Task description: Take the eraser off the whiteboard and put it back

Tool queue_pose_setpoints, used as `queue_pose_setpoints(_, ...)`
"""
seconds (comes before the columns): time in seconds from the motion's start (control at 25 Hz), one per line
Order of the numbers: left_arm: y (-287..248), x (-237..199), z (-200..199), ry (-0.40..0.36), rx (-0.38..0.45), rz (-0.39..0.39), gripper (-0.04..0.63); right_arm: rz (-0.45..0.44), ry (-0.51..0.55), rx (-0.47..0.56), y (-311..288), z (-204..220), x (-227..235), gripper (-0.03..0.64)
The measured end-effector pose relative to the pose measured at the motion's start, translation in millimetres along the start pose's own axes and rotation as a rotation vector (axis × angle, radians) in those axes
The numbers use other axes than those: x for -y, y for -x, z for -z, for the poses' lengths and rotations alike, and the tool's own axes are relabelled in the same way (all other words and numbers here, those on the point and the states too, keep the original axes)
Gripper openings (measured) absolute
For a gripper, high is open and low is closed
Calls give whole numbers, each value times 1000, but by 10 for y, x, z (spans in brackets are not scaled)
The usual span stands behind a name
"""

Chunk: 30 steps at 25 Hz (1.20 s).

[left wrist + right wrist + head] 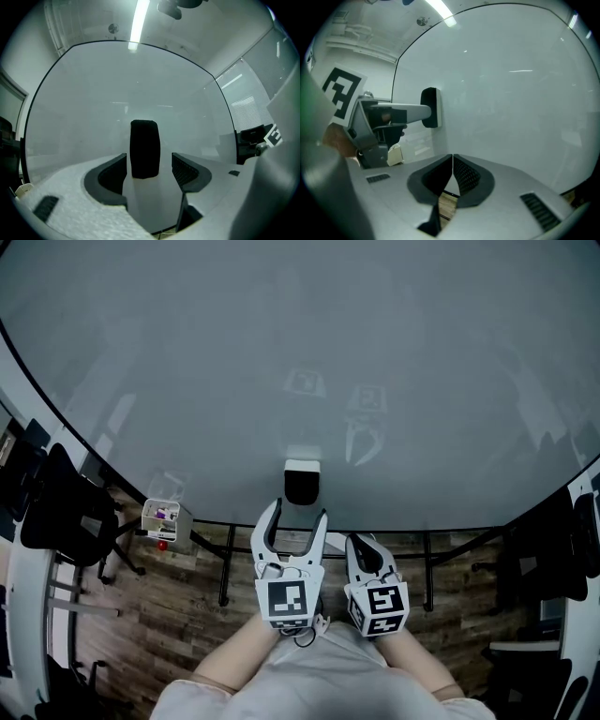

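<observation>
Left hand-held gripper [149, 159], gaps flanking eraser [144, 145]

You're in an office or mtg room, by the look of it: big whiteboard [281, 352] on a black frame, wood-plank floor [169, 615], black office chairs [56, 512] at the left, ceiling strip light [139, 21], window w/ blinds [243, 105] at the side.

Head view looks down; both gripper views face whiteboard [117, 84] close, sharing eraser [145, 149].
</observation>
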<state>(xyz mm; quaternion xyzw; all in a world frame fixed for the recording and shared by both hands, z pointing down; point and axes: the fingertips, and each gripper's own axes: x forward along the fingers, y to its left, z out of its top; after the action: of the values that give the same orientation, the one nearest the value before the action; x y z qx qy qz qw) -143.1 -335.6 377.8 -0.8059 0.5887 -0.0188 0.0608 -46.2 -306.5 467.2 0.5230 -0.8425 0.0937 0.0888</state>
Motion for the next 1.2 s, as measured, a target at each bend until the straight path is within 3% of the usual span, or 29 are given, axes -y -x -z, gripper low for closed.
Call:
queue_pose_setpoints(0.12,136,12,141,4,-34,20,291,-10,1,8,36,2,-70,28)
queue_pose_setpoints(0.16,183,12,189,14,-42,25,263,-19,0,13,49,-1,-99,28)
queue_pose_setpoints(0.28,318,-1,281,66,-45,32,98,-44,-4,27,92,-7,-184,28)
queue_pose_setpoints(0.44,425,-13,439,84,-84,32,27,-39,4,35,129,8,-253,28)
queue_pose_setpoints(0.64,512,7,621,138,-144,54,17,-12,23,65,200,-53,-296,28)
queue_pose_setpoints(0.92,570,57,672,133,-168,89,17,-38,42,67,230,-59,-397,26)
queue_pose_setpoints(1.2,584,19,595,113,-130,70,17,-44,45,72,213,-72,-435,26)
